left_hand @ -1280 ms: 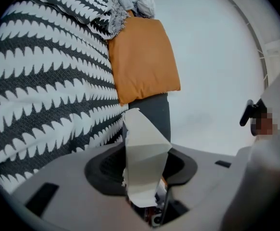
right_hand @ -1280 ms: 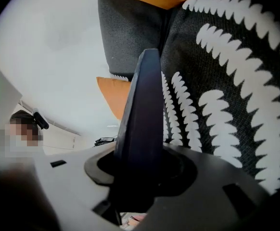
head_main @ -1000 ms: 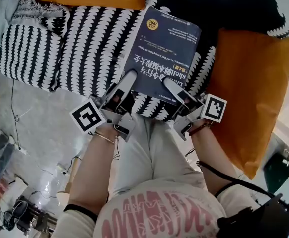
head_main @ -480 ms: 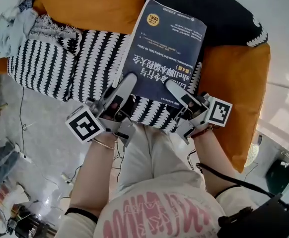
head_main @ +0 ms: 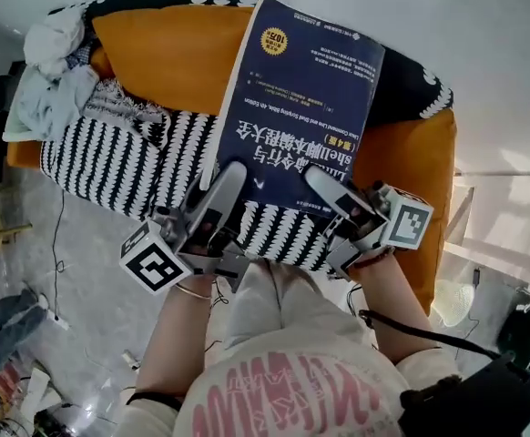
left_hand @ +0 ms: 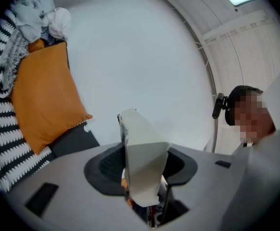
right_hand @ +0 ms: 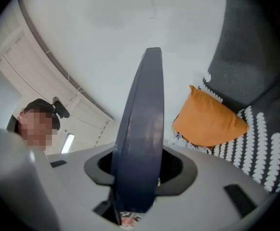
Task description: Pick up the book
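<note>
Book's up! The dark blue book (head_main: 294, 98) is in the air in front of the person, cover facing the head camera, held above the sofa's orange cushion (head_main: 160, 44) and its black-and-white striped cover (head_main: 124, 157). It looks clear of both. The left gripper (head_main: 221, 194) is clamped on the lower edge near 1 corner, and its own view shows pale page edges wedged between the jaws. The right gripper (head_main: 331, 192) is clenched on the same lower edge near the other corner, with the dark cover edge filling its jaws. So that's 2 grips, both down on 1 short edge, and nearly the whole book reaches out beyond them. That's the worry: all that unsupported weight could lever the book down and work it out of the pads. The left side looks the weaker hold to me, because pages can slide or fan where a stiff cover wouldn't. If the 2 hands roll unevenly or drift apart, the book would twist or buckle and 1 grip could pop free, leaving it swinging from the other. A drop here probably lands on the sofa. A tumble towards the person could go past the knees (head_main: 274, 299) to the pale floor (head_main: 83, 262).
</note>
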A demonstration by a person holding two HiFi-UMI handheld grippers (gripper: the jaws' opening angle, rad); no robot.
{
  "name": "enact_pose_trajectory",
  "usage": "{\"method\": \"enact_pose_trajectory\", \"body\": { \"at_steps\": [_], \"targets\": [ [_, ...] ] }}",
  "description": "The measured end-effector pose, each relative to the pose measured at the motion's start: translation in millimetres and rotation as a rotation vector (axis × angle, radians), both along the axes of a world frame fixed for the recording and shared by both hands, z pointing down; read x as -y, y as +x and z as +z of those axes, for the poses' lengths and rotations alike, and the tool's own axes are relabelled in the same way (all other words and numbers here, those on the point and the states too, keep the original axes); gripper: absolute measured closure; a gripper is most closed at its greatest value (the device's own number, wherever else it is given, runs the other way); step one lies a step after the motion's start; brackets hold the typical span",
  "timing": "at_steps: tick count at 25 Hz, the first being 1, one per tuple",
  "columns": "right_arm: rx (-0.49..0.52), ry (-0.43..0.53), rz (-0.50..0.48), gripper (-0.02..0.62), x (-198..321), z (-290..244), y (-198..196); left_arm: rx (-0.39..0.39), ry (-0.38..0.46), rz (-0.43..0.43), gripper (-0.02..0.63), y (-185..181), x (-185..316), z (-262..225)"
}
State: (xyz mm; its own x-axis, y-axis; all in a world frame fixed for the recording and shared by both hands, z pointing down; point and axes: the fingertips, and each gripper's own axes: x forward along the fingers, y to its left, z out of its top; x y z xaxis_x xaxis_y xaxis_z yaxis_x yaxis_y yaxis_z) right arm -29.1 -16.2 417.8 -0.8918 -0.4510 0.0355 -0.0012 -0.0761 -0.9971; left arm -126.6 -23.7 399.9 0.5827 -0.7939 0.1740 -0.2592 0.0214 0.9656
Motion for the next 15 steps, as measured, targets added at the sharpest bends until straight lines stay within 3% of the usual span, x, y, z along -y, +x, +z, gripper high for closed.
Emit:
{"method": "enact_pose_trajectory", "body": {
  "at_steps": [5,6,9,10,15],
  "targets": [
    [0.032,0.050,0.007,0.414,12.0,4.1,4.6,0.021,0.069,-0.011,0.419,3.7,10.9,-1.3],
    [0.052,0.020,0.013,0.414,11.6,4.9,3.3,0.038,0.041,-0.008,0.419,2.9,11.1,-1.7],
    [0.133,-0.195,0.049,0.414,-12.1,-5.9,-8.1,0.103,-0.167,0.012,0.418,-5.9,-8.2,-14.3],
    [0.143,-0.221,0.052,0.414,-11.4,-5.3,-7.7,0.109,-0.193,0.011,0.419,-5.5,-7.0,-13.8],
    [0.122,-0.122,0.029,0.413,-1.4,-1.5,-2.1,0.081,-0.107,-0.004,0.417,-2.0,0.2,-9.5]
  ]
}}
